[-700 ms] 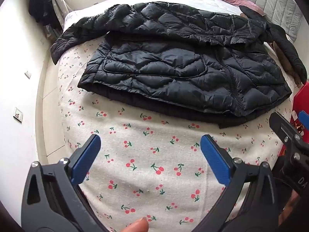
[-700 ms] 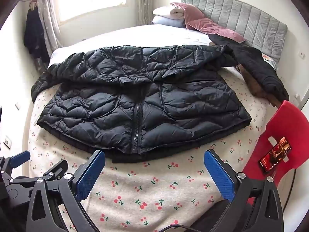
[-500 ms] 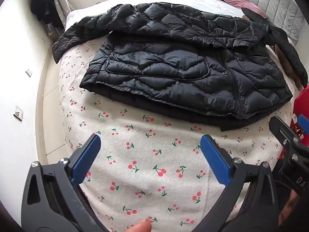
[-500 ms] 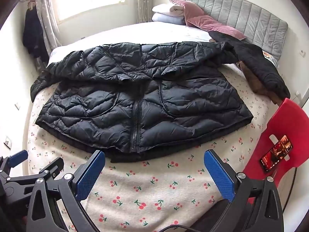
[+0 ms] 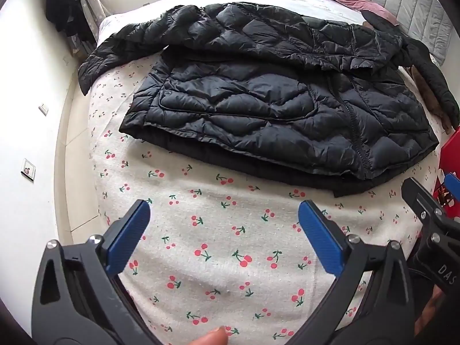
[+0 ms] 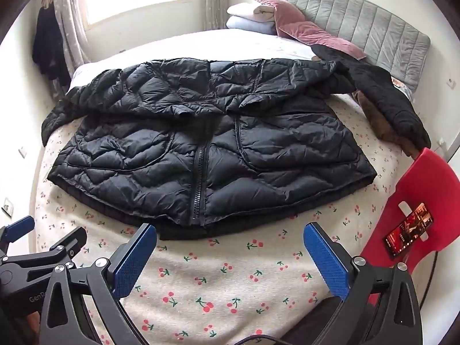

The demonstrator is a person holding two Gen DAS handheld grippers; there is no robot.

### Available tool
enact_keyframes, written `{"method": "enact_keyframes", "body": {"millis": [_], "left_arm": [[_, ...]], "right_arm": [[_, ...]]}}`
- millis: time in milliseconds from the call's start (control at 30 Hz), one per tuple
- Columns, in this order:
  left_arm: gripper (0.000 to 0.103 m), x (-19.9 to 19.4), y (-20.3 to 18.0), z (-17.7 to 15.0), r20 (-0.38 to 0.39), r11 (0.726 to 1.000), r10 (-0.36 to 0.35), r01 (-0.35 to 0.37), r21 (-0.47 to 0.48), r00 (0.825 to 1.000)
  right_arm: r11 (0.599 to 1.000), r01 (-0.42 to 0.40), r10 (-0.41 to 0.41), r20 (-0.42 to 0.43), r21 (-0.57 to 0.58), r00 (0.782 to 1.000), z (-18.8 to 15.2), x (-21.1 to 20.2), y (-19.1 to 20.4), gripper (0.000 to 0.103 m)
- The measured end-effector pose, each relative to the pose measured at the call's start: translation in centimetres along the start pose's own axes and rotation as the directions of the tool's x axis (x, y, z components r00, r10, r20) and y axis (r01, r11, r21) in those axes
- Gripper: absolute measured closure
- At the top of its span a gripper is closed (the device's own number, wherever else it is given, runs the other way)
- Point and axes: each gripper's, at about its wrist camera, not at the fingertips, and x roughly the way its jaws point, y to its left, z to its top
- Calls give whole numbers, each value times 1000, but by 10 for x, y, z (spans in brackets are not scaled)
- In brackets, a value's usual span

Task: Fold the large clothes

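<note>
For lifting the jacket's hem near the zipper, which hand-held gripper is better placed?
Probably the right hand-held gripper: open and empty, it faces the jacket squarely, the zipper end just beyond its fingertips. The left hand-held gripper, also open, sits farther back over bare sheet, nearer the jacket's left corner.

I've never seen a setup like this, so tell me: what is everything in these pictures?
puffer jacket: one, black, spread on the bed, zipper toward the camera, sleeves folded across its upper part
bedspread: one, cream with red cherries, under the jacket
second dark garment: one, black, right side of the bed near the headboard
pillows: a stack, white and pale blue, at the bed's head
cushion: one, pink, beside the pillows
headboard: one, grey, padded
chair: one, red, right of the bed
phone: one, screen lit, on the chair
hanging clothes: dark, by the window curtain
left tool: one, black with blue pads, open, above the bedspread
right tool: one, the same, open
</note>
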Motion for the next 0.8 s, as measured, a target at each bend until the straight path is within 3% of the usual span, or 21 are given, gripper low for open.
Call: {"method": "enact_keyframes", "body": {"millis": [800], "left_arm": [[0,1,2,5,2,1000,9,-9,-8,1000]], "right_arm": [[1000,-9,9,-13,15,1000,4,4,-9,0]]}}
